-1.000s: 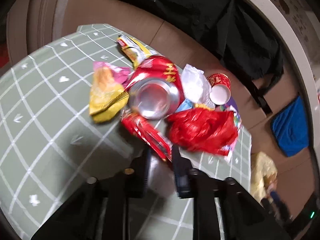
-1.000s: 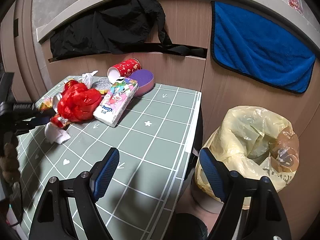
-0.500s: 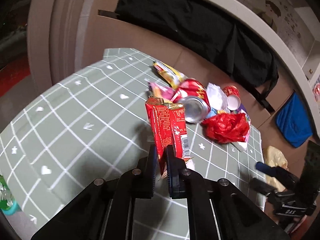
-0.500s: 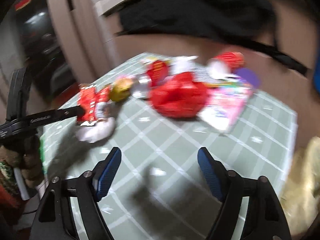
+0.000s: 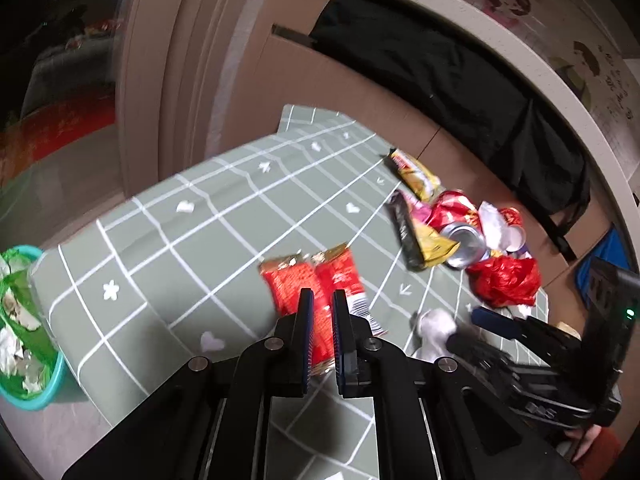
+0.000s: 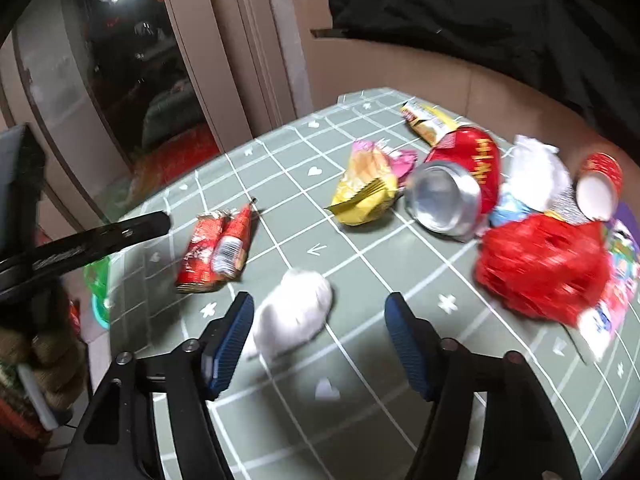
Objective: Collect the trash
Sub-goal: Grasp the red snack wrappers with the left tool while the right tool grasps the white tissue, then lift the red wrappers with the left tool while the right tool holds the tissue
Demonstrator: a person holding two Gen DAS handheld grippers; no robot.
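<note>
Left gripper (image 5: 320, 312) has its jaws nearly together, clamped on the lower end of a red snack wrapper (image 5: 316, 280). The right wrist view shows that wrapper (image 6: 218, 250) just off the finger tip, seemingly lifted over the green checked tablecloth (image 5: 200, 236), though blur makes the height hard to judge. Right gripper (image 6: 320, 336) is wide apart, its blue pads (image 6: 234, 340) flanking a crumpled white tissue (image 6: 296, 316) that lies on the cloth, closer to the left pad; contact cannot be told.

The rest of the trash sits in a cluster at the far right of the table:
- crushed red can (image 6: 456, 184) on its side
- yellow chip bag (image 6: 366, 188) just beside the can
- second yellow wrapper (image 6: 428, 122) behind
- red plastic bag (image 6: 544, 264) nearer the camera
- red paper cup (image 6: 600, 186) tipped over
- white wad (image 6: 536, 172) between can and cup

A teal bin with green liner (image 5: 24, 332) stands off the table's left edge, holding white scraps. Black cloth (image 5: 440, 72) hangs on the wall behind.
</note>
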